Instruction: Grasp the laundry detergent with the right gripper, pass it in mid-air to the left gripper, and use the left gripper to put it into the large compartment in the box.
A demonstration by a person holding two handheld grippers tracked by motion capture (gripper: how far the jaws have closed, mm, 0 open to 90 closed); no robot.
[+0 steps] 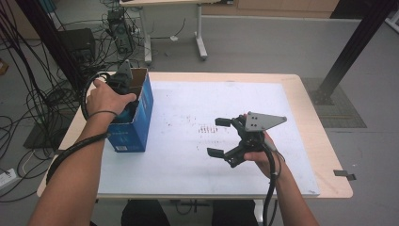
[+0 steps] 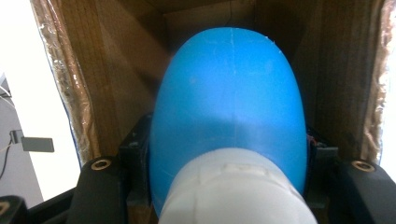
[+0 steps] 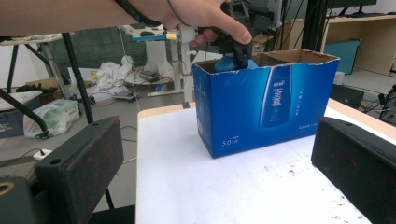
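Note:
A tall blue cardboard box (image 1: 139,117) stands open-topped at the left of the white mat. Down inside it my left gripper (image 1: 125,104) is shut on a blue rounded bottle (image 2: 229,88) with a white cap (image 2: 233,191); the black jaws press both of its sides between the brown inner walls (image 2: 121,70). From the right gripper view the bottle (image 3: 227,64) peeks over the rim of the box (image 3: 266,109) under the person's hand. My right gripper (image 1: 217,136) hovers over the middle of the mat, open, nothing between its fingers (image 3: 79,165), aimed at the box.
The white mat (image 1: 188,165) covers most of the wooden table (image 1: 324,155). Small dark specks (image 1: 207,128) mark the mat's middle. Cables (image 1: 28,103) hang off the left side, and a black frame post (image 1: 353,47) stands at the far right.

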